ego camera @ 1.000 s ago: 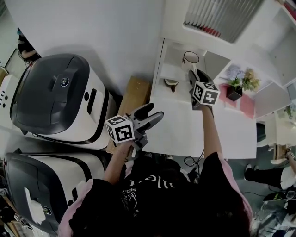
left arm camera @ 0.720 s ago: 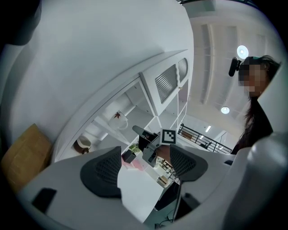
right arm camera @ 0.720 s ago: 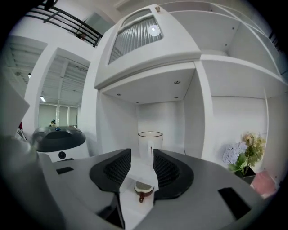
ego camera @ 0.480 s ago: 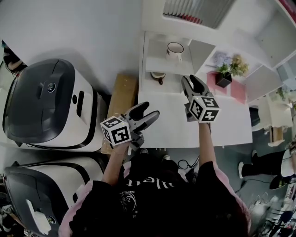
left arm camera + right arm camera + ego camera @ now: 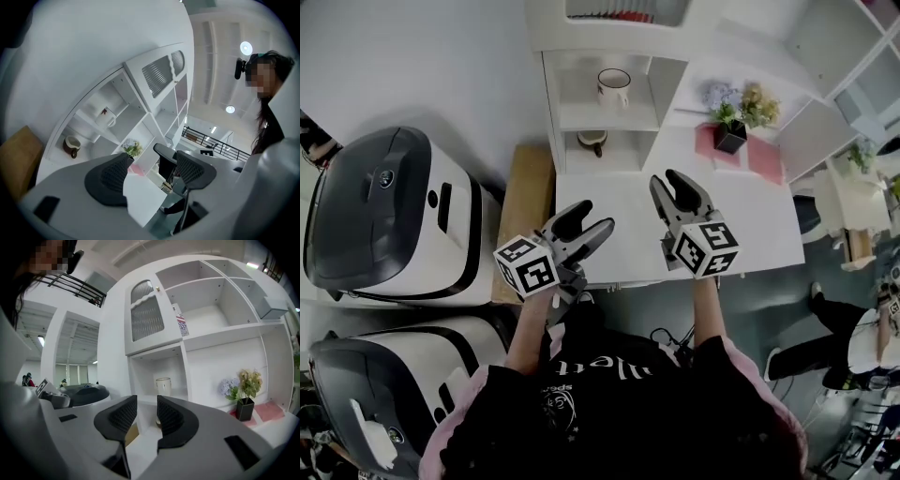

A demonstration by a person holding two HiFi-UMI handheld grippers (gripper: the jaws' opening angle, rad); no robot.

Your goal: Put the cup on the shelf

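The white cup point(image 5: 613, 87) stands upright on the middle board of the white shelf point(image 5: 553, 94), alone in its compartment; it also shows as the cup point(image 5: 107, 117) and the cup point(image 5: 163, 386) in the two gripper views. My right gripper point(image 5: 677, 190) hovers over the white table point(image 5: 628, 239), well short of the shelf, open and empty. Lower left of it, my left gripper point(image 5: 582, 225) is open near the table's front edge, holding nothing. In their own views the left gripper point(image 5: 152, 173) and right gripper point(image 5: 146, 416) show bare pads.
A small brown-rimmed cup point(image 5: 592, 142) sits in the compartment below. A potted flower point(image 5: 729, 127) stands on a pink mat point(image 5: 766, 157) to the right. Two large grey-and-white machines point(image 5: 384, 211) and a cardboard box point(image 5: 525, 216) lie left of the table. A person point(image 5: 853, 342) sits at right.
My right gripper has drawn back from the cup on the shelf to above the table. The cup stays on the shelf. The left gripper has shifted back slightly.
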